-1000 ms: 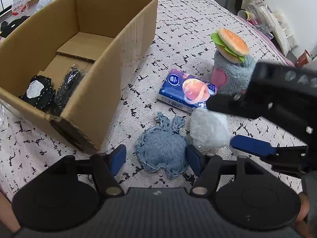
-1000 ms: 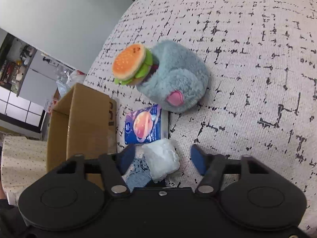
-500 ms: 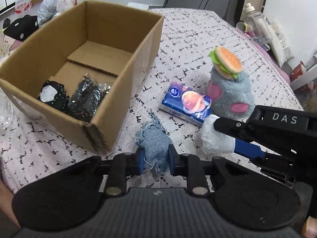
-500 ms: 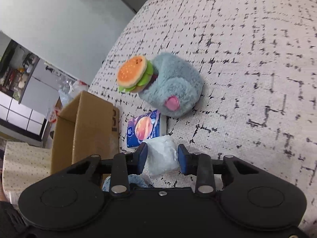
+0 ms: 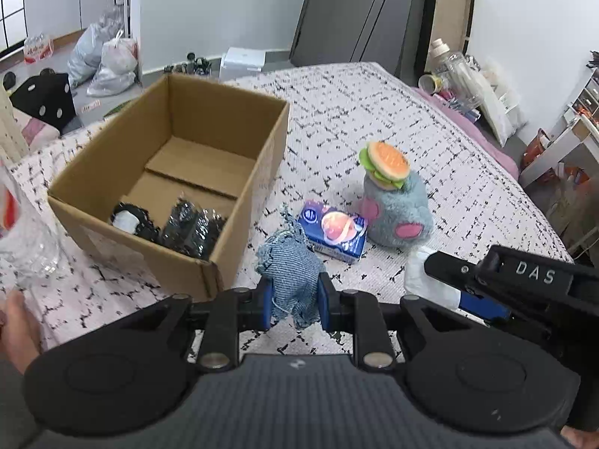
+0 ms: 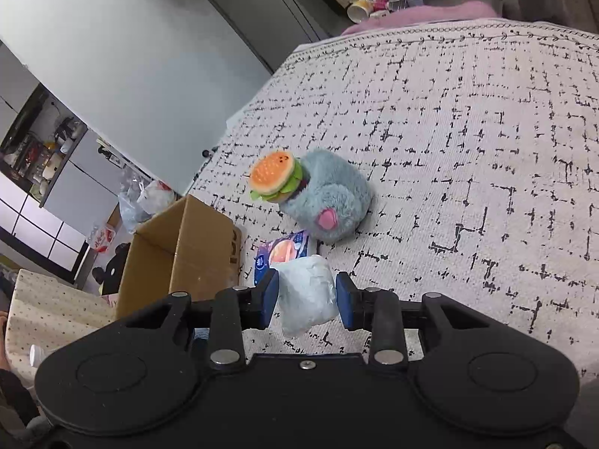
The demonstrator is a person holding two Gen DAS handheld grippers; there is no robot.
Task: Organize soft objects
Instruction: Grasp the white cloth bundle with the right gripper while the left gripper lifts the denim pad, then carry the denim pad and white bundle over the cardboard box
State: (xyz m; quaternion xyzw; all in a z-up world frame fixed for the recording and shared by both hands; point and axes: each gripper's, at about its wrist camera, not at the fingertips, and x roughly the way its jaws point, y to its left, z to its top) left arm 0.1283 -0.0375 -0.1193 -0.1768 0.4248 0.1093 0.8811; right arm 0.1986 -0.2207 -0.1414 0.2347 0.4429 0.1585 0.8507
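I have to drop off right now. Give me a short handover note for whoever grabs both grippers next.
Left gripper: shut on the blue denim stuffed toy, lifted near the box's front corner.
Right gripper: shut on the white crinkled plastic-wrapped bundle, just above the bedspread.
Brown cardboard box: open, already holds two black wrapped items.
On the patterned bedspread: blue tissue pack, grey plush with burger, which stands beside the pack.
Left: probably drop both held items in the box, then pack and plush.
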